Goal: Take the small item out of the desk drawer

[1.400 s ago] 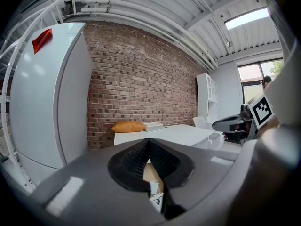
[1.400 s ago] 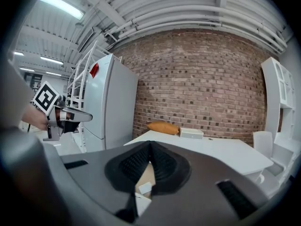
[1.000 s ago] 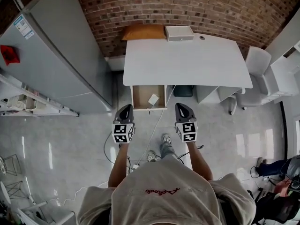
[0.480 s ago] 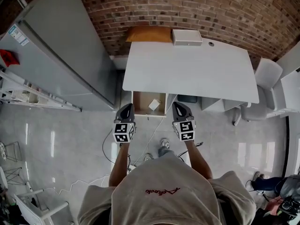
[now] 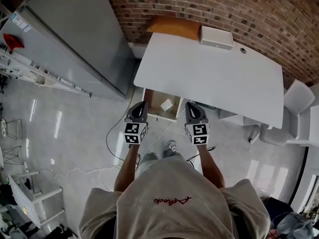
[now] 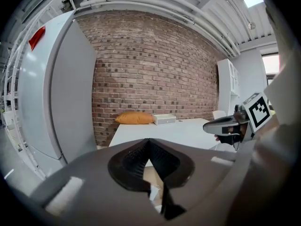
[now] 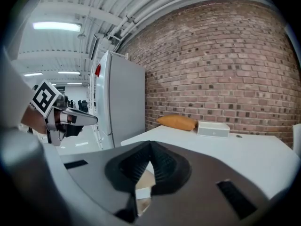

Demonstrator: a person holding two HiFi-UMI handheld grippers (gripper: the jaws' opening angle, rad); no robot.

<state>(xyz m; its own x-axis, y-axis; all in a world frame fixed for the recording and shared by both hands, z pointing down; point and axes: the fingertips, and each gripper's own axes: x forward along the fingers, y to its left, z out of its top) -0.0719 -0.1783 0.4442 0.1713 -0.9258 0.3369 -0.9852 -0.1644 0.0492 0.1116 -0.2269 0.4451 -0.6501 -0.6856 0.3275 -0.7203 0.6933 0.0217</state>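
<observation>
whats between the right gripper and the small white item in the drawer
Head view: between right gripper and small white item, just the wooden drawer, its wall and bare floor.

Office-type workroom, industrial fit-out, bare brick wall (image 5: 224, 9) at the far side, white desk (image 5: 209, 73) against it, tall grey cabinet (image 5: 75, 39) left, glossy tiled floor (image 5: 65, 128) with loose cables (image 5: 75, 171), exposed ceiling pipes (image 7: 155, 6), strip lights (image 7: 56, 26).

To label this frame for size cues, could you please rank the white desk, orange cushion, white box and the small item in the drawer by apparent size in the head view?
1. white desk
2. orange cushion
3. white box, a little smaller
4. small item, though it sits lower, farther from the camera
</observation>
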